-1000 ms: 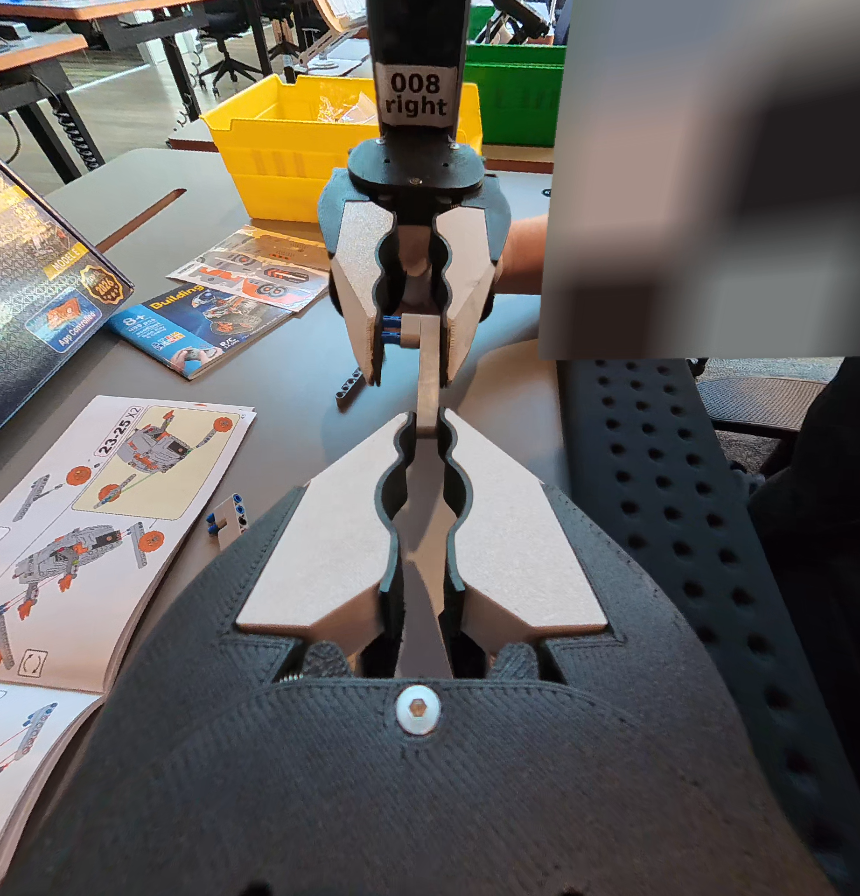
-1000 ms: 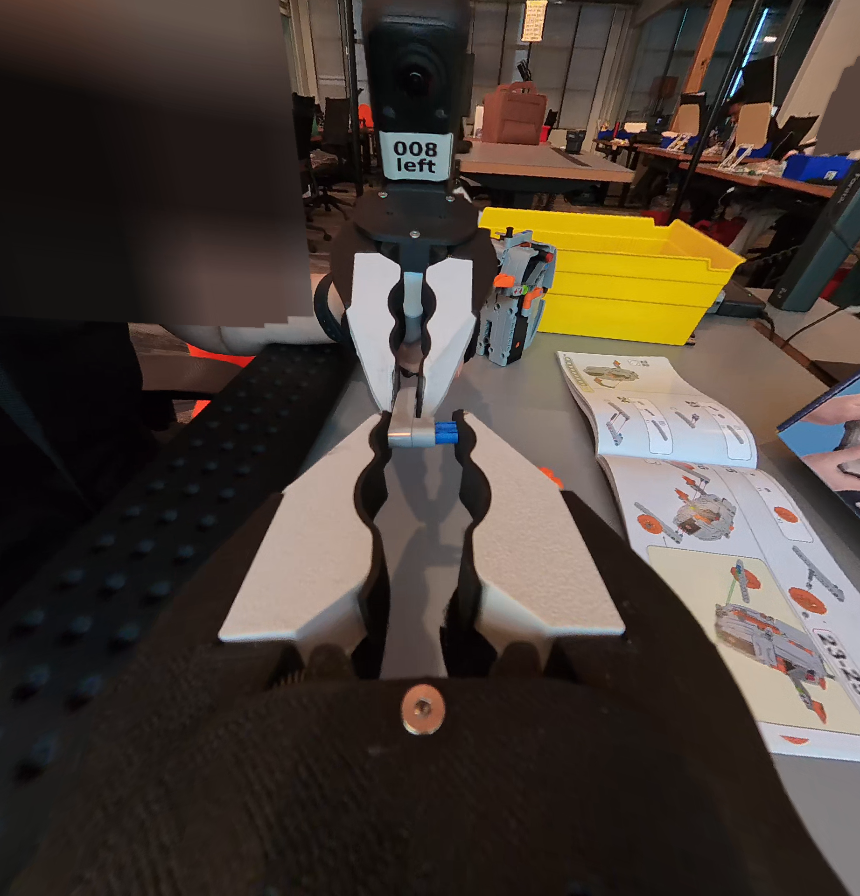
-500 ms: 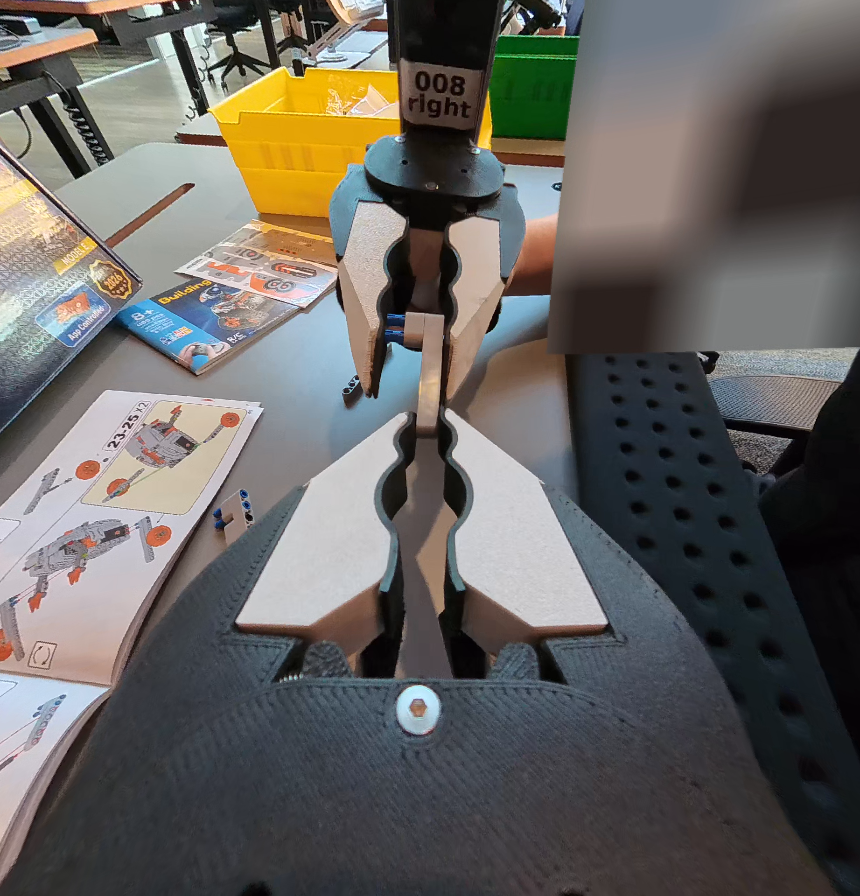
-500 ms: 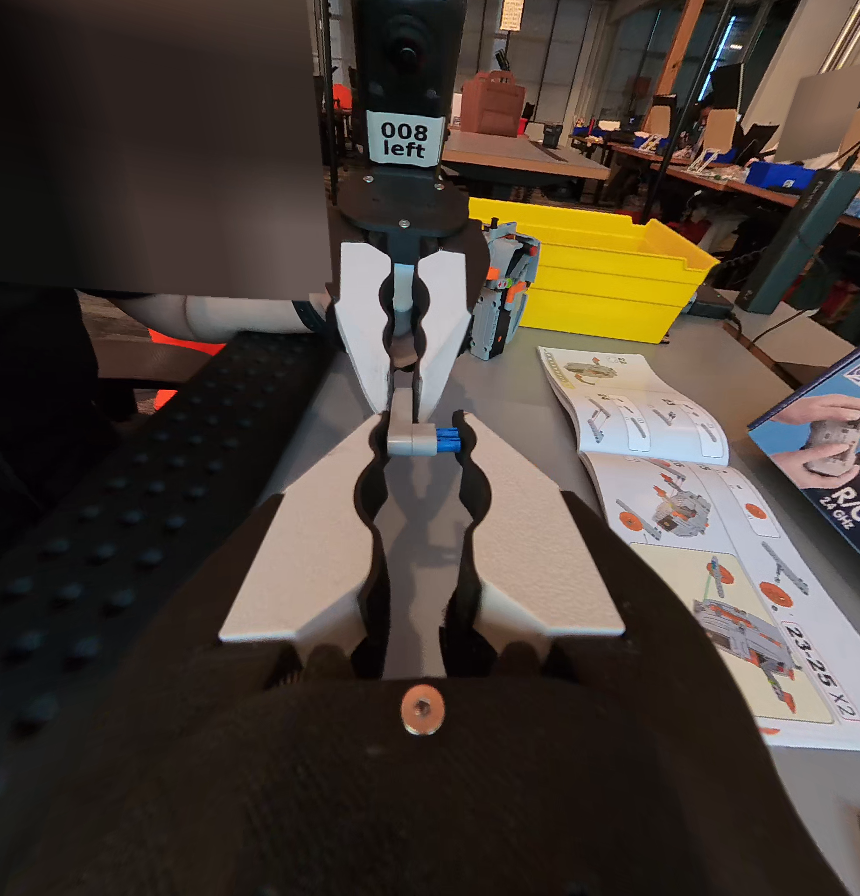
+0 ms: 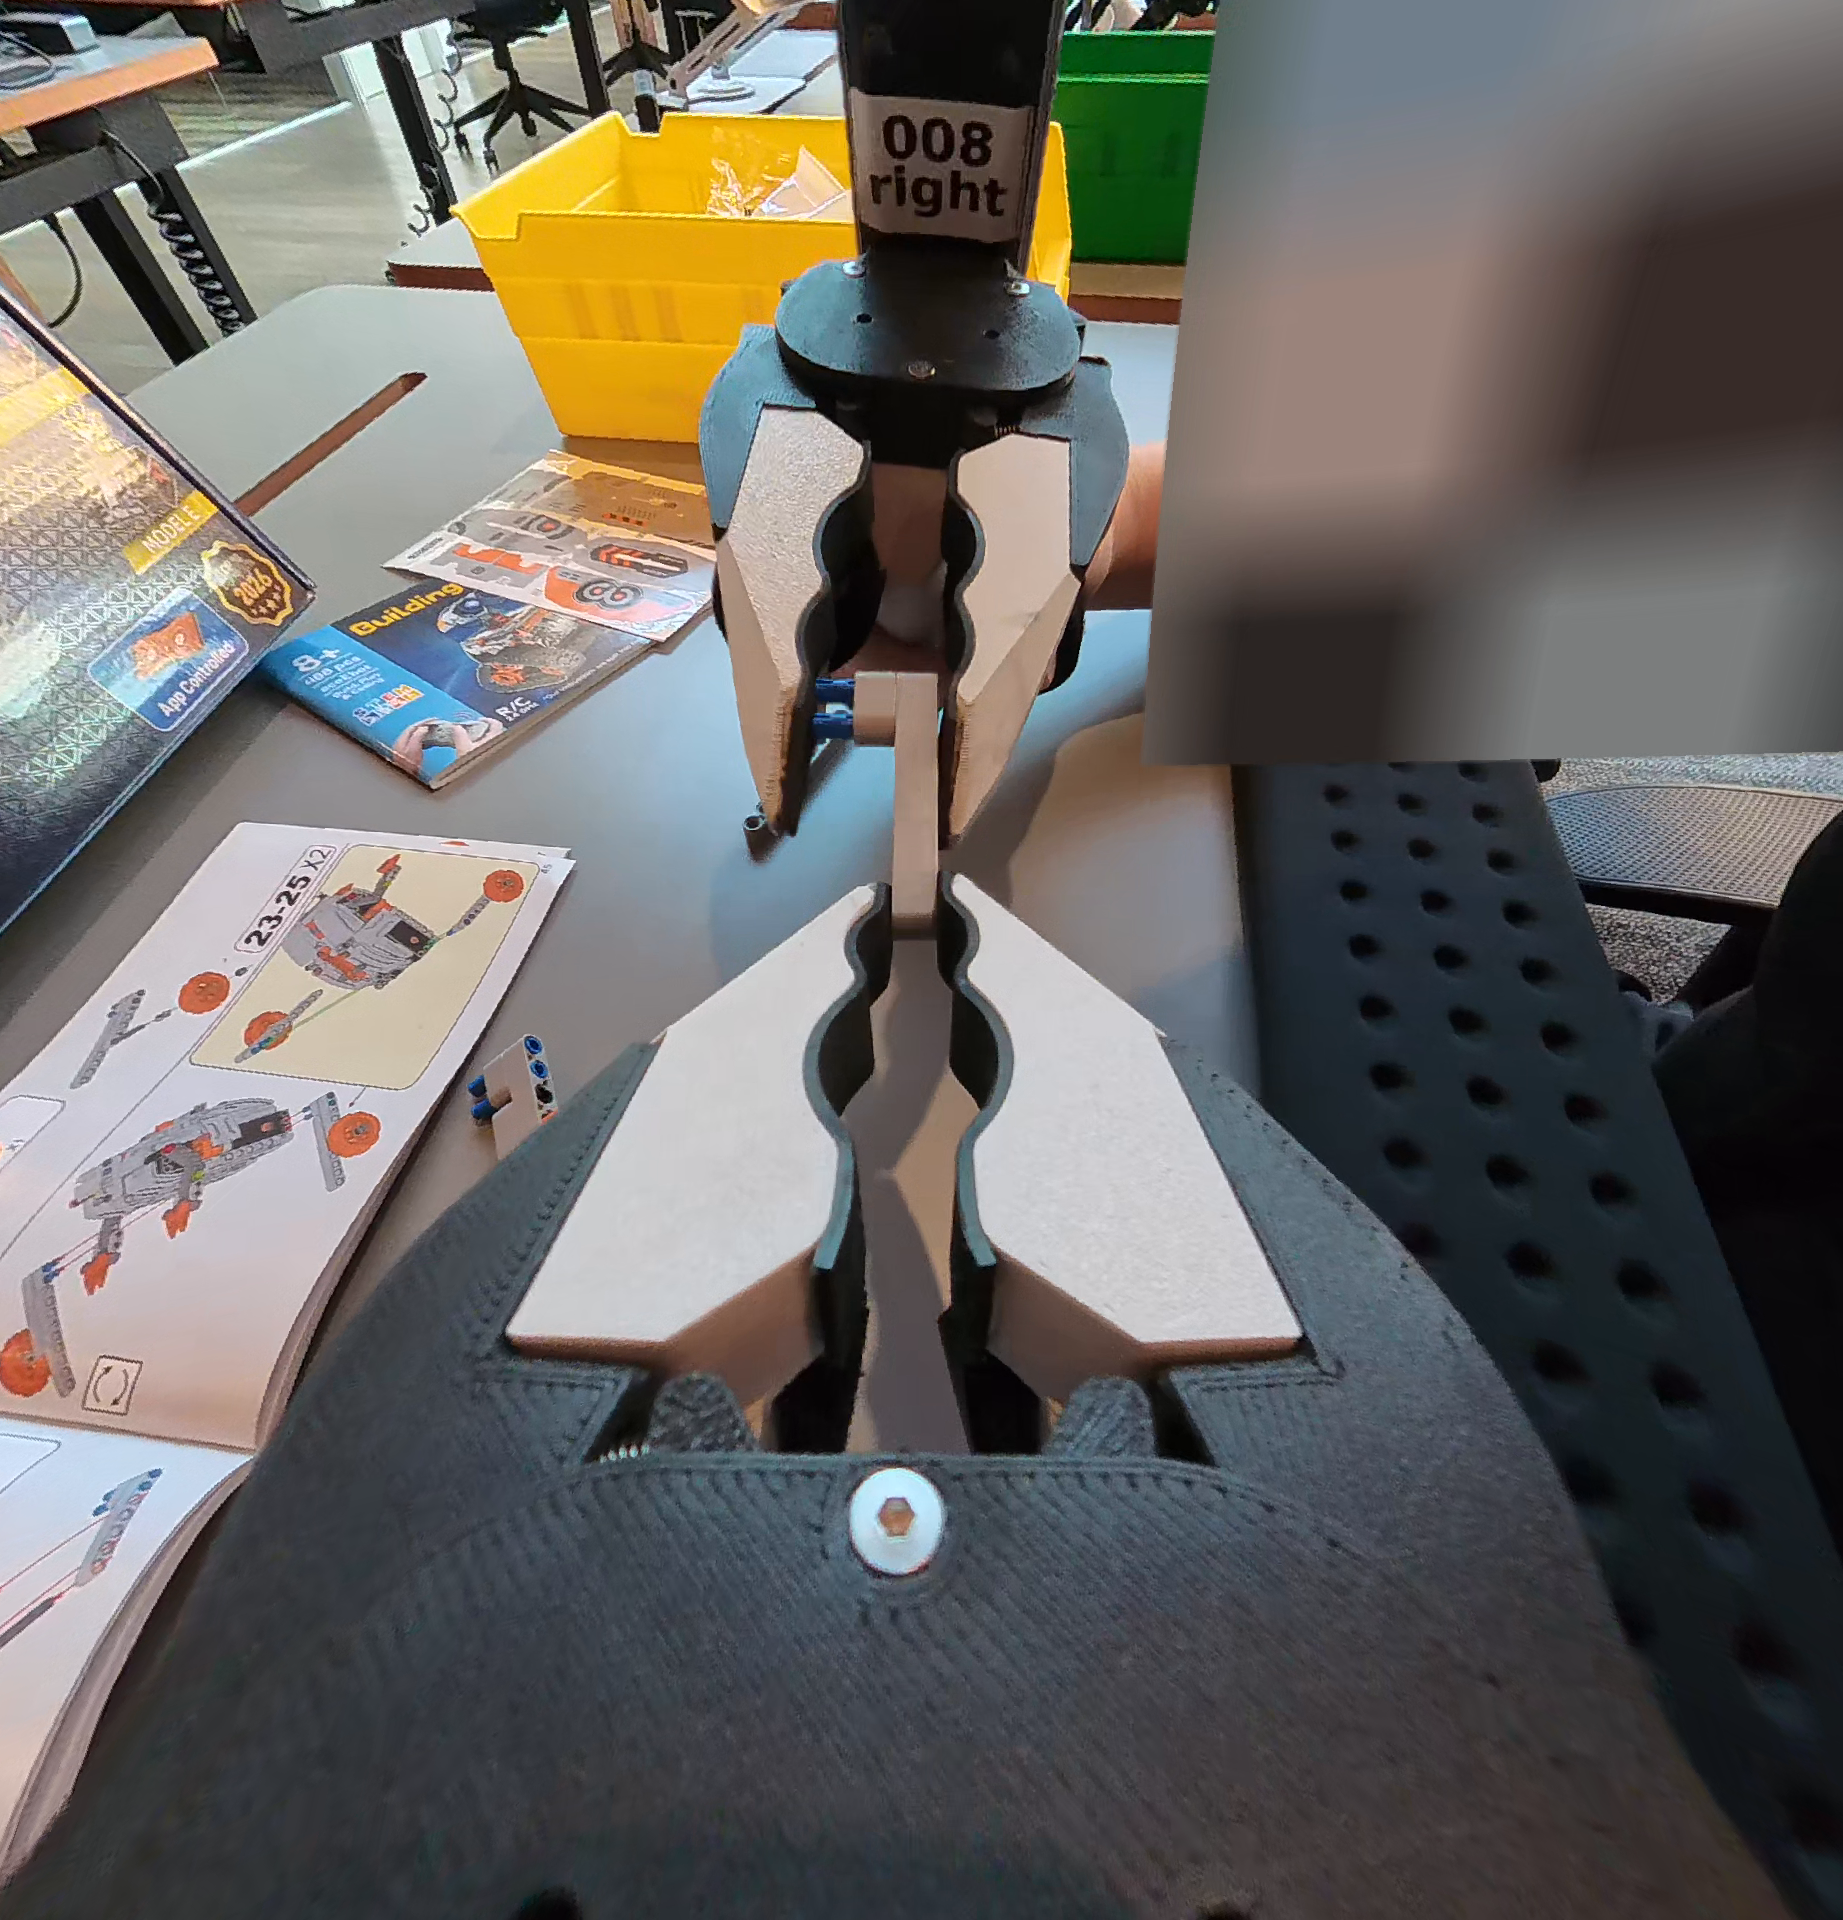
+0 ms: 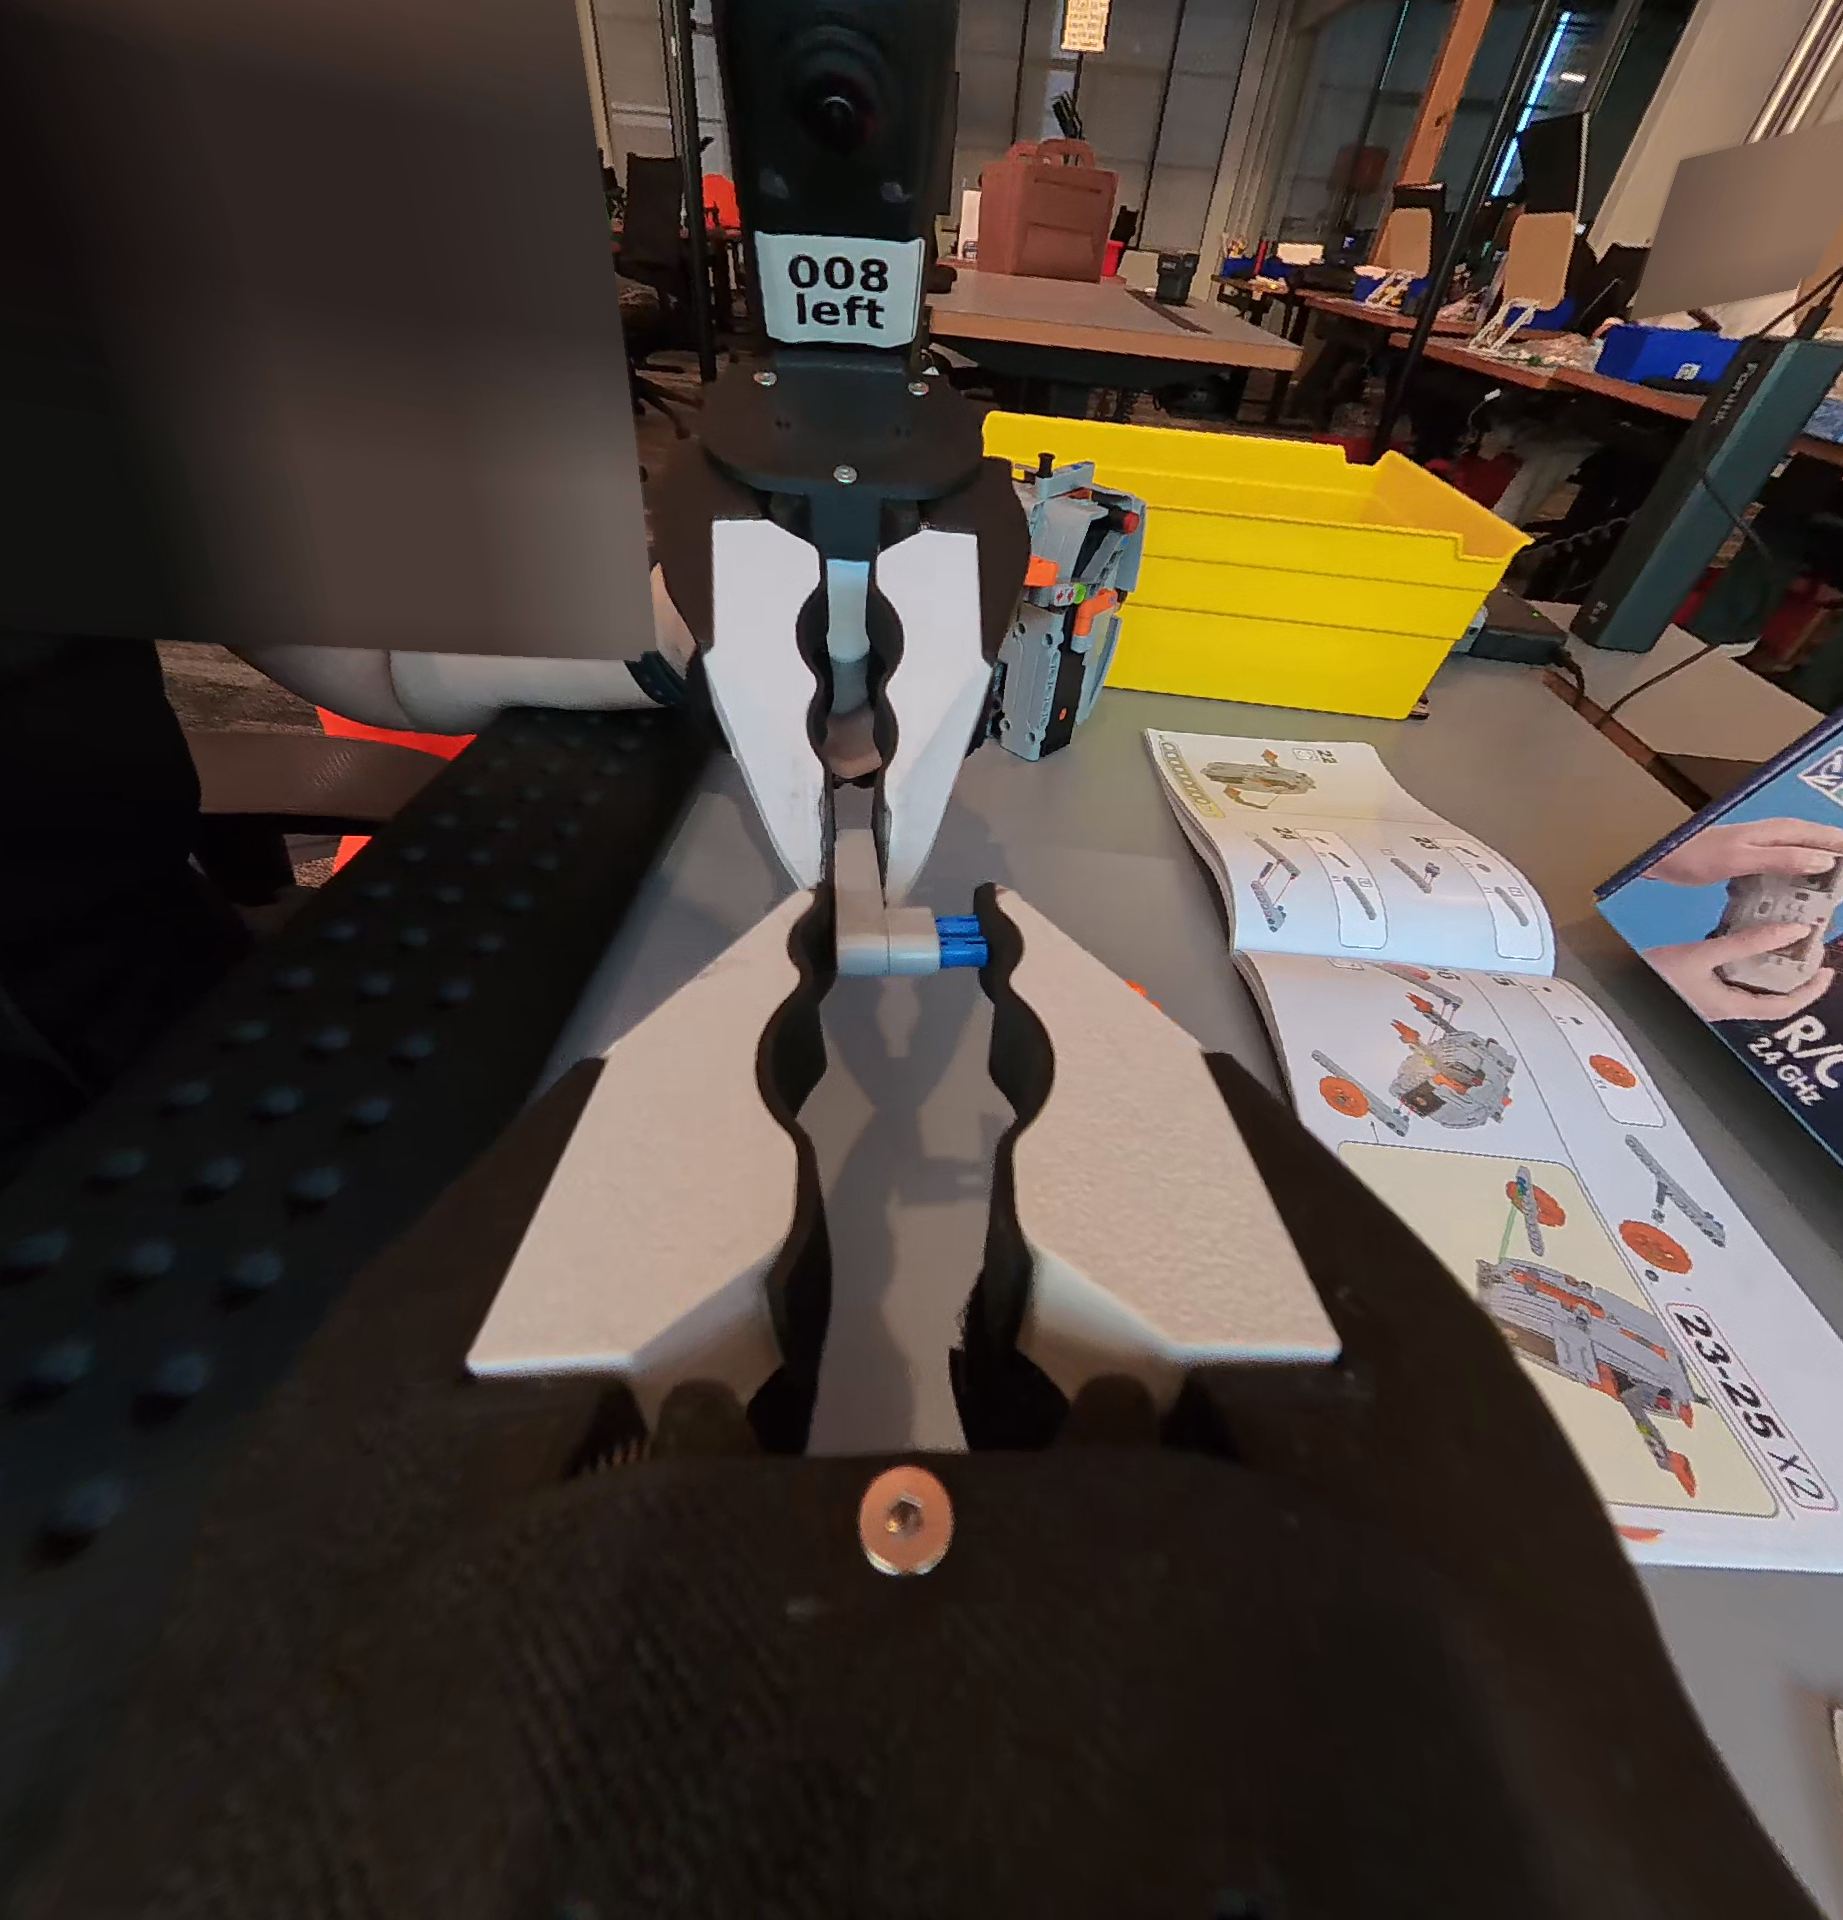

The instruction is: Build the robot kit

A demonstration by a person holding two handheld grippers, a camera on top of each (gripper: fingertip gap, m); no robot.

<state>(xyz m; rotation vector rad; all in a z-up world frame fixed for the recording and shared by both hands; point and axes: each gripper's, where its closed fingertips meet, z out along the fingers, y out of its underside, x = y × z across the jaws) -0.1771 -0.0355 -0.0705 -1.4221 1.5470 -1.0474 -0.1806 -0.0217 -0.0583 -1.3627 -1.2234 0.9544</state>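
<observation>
My left gripper is shut on the lower end of a grey beam, held above the grey table. The beam's far end carries a short grey block with blue pins. My right gripper faces the left one and is shut across that block and its blue pins: one finger is on the grey side, the other on the pin ends. Each gripper shows in the other's view, the right gripper opposite in the left wrist view and the left gripper opposite in the right wrist view.
An open instruction booklet lies beside the grippers, with a small grey block with blue pins next to it. A yellow bin, a partly built grey and orange model, a toy box and a black perforated panel surround them. Both grippers' tips are close together, under 4 cm apart.
Both grippers keep their hold on the joined piece. The pair has drifted slightly over the table, so the booklet and bin sit a little differently in both views.
</observation>
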